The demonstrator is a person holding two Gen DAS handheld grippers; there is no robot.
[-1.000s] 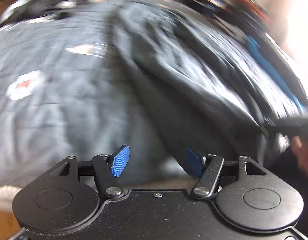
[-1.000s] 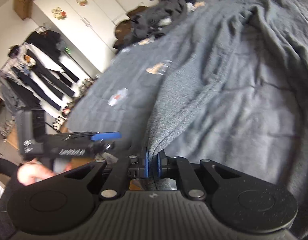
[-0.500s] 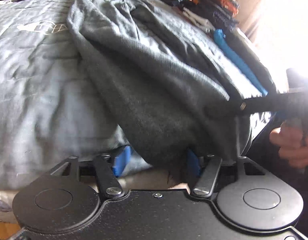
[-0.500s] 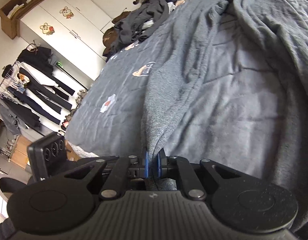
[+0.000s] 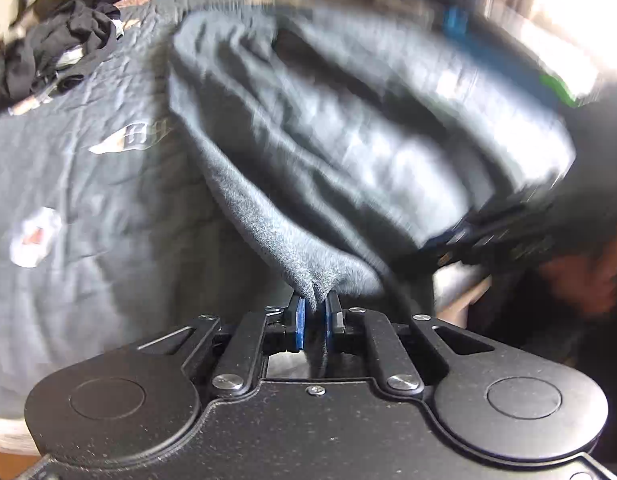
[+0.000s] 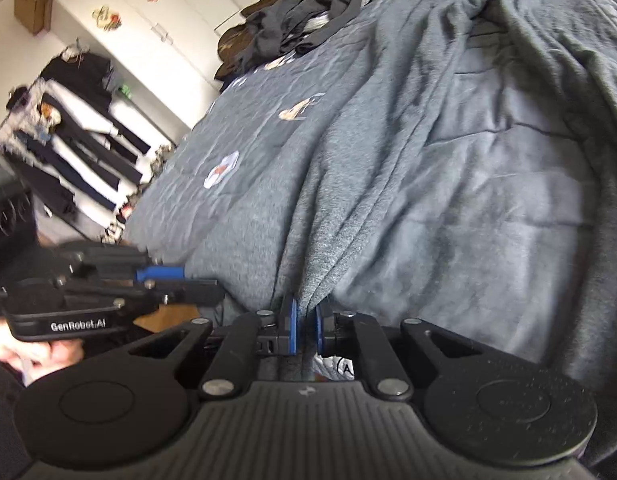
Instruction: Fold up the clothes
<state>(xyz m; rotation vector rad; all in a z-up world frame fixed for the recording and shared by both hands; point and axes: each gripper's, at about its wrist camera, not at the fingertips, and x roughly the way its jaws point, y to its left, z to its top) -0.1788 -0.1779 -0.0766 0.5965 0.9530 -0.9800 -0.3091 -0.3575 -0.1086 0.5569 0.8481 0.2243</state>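
On the bed [image 6: 212, 208], a grey garment [image 6: 448, 184] lies spread in long folds over the grey quilt, which carries small printed patches. I hold its near edge at two places. My left gripper [image 5: 313, 312] has its blue fingers [image 5: 300, 320] closing on a bunched tip of the fabric; the cloth is pinched between the pads and rises from them in a narrow ridge toward the far end of the bed. My right gripper [image 6: 306, 328] has its fingers [image 6: 293, 330] drawn together on another gathered fold of the same hem, with the pleats fanning upward from the pads across the garment. In the right wrist view my left gripper shows at the lower left, just beside the bed's edge, with my left hand [image 6: 32, 354] under it. In the left wrist view my right gripper shows at the right, blurred, with my right hand [image 5: 576, 280] behind it. A heap of dark clothes [image 6: 304, 16] sits at the far side of the bed, well apart from the garment's near edge. Beyond the bed stand a white wardrobe [image 6: 148, 20] with stickers on its doors and a rack of hanging clothes [image 6: 72, 132]. The left wrist view is smeared over much of the garment, so its far end is hard to read there.
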